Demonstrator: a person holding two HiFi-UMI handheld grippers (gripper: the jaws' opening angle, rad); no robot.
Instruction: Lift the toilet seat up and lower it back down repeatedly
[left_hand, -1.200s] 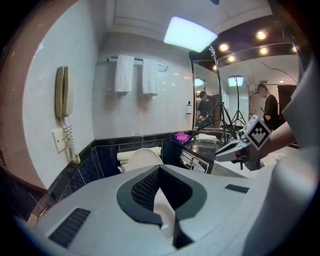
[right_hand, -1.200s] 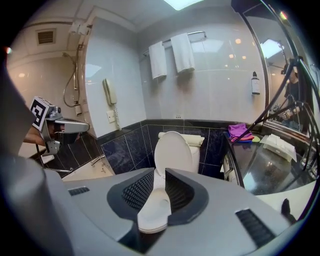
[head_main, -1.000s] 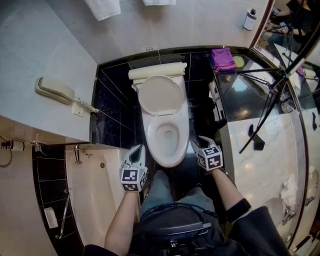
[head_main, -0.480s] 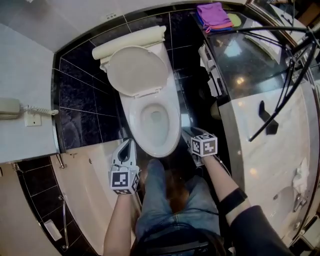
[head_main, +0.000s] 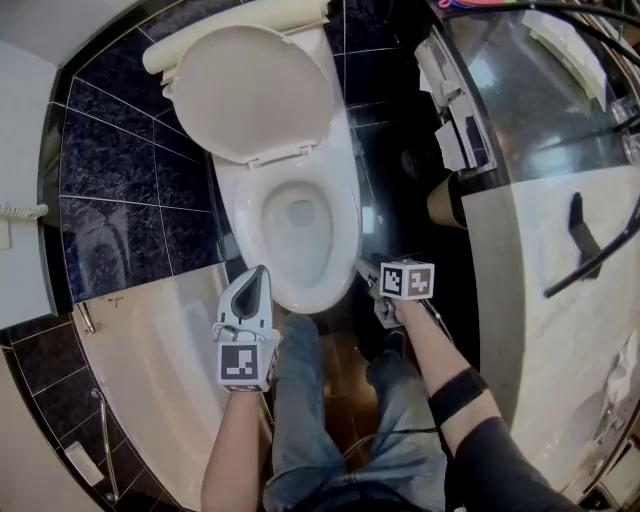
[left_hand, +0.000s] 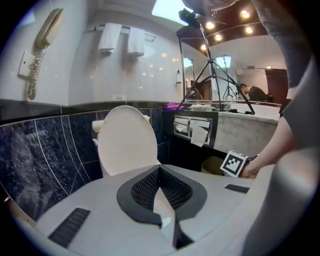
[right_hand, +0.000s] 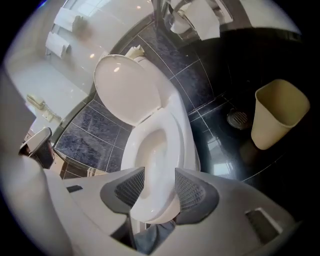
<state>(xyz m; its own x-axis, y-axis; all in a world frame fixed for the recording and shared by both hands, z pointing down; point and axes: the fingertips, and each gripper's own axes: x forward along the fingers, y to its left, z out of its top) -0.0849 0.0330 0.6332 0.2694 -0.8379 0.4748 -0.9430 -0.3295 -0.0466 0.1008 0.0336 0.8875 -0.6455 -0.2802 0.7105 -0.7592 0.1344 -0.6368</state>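
The white toilet seat (head_main: 348, 225) lies flat on the bowl, an oval ring with a glossy, unmarked surface. Its plain lid (head_main: 252, 92) stands raised against the tank behind it. The left gripper (head_main: 258, 274) sits just beside the seat's front-left edge, its jaws closed tip to tip on nothing. The right gripper (head_main: 366, 272) is just off the front-right edge. Its jaws have just been opening and now stand well apart. The seat's front curve shows in the gap between them, with neither pad pressing on it. There is one seat, one lid and two grippers. A single beige waste bin (right_hand: 277, 112) stands on the dark floor to the toilet's right, and two white towels (left_hand: 110, 37) hang on the wall.
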